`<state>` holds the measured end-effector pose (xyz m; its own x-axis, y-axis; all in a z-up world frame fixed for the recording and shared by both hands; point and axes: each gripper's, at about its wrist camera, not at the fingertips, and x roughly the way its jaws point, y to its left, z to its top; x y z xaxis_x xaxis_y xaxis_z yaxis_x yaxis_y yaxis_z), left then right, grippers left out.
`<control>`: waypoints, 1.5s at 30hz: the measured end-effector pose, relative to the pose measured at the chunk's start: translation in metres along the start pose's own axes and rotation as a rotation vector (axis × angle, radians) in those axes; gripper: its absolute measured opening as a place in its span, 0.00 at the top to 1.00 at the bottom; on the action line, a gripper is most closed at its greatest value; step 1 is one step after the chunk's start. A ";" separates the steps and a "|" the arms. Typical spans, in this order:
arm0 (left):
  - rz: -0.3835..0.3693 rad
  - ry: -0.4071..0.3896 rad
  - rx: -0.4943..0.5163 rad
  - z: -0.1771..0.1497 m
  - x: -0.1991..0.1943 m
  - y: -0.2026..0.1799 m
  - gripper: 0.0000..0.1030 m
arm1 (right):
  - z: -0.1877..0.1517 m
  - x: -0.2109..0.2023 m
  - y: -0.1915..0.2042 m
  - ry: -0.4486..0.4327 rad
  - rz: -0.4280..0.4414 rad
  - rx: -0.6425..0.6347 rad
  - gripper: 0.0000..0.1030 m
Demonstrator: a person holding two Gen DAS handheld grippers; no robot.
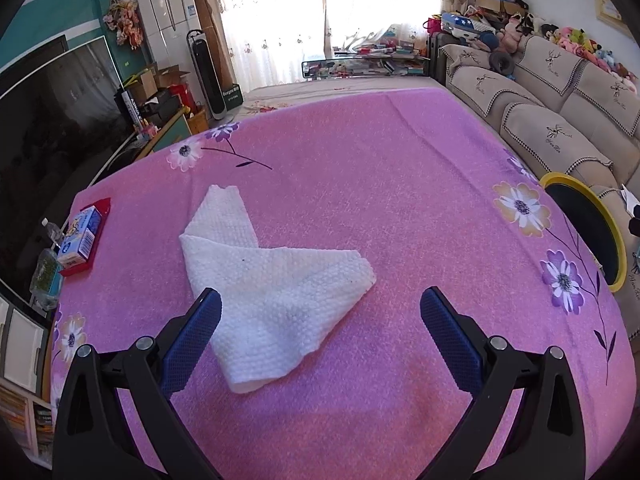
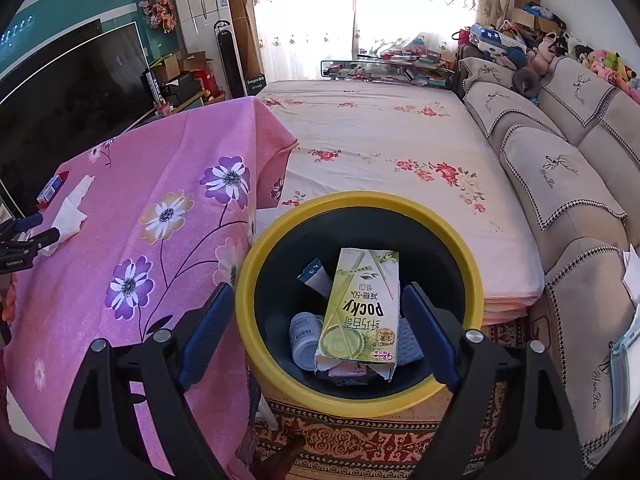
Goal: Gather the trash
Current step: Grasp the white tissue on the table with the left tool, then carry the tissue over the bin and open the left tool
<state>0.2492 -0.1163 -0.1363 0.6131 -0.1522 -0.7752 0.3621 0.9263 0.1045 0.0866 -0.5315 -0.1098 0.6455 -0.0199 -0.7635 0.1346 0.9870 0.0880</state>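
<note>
Several scraps, a Pocky box (image 2: 362, 308) among them, lie in the yellow-rimmed bin (image 2: 360, 394) under the wide, empty right gripper (image 2: 316, 330). One paper towel (image 1: 272, 284) and small carton (image 1: 78, 238) remain on the pink tablecloth (image 1: 380, 184); the left gripper (image 1: 320, 332) gapes over the towel, gripping nothing.

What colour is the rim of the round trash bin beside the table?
Yellow: the round dark trash bin has a yellow rim, clearest in the right wrist view.

- Left tongs (image 1: 320, 300): jaws spread wide, angled downward, nothing between the blue pads.
- Right tongs (image 2: 318, 298): jaws wide apart, tilted downward, gripping nothing.
</note>
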 end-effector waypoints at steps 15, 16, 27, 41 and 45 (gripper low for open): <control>0.013 0.054 -0.092 0.006 0.046 0.032 0.59 | -0.004 0.006 0.000 0.022 0.019 0.000 0.21; 0.018 0.052 -0.090 0.007 0.046 0.031 0.61 | -0.005 0.006 0.001 0.023 0.022 -0.001 0.21; 0.017 -0.025 -0.033 0.006 0.002 0.008 0.94 | -0.009 -0.010 -0.002 -0.010 0.030 0.012 0.21; -0.152 -0.177 0.148 0.042 -0.094 -0.114 0.94 | -0.036 -0.048 -0.031 -0.070 0.007 0.078 0.21; -0.222 -0.198 0.199 0.057 -0.110 -0.157 0.94 | -0.046 -0.060 -0.046 -0.086 -0.007 0.104 0.21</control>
<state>0.1653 -0.2644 -0.0315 0.6214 -0.4244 -0.6586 0.6195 0.7807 0.0816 0.0073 -0.5680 -0.0973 0.7057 -0.0446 -0.7071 0.2133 0.9651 0.1520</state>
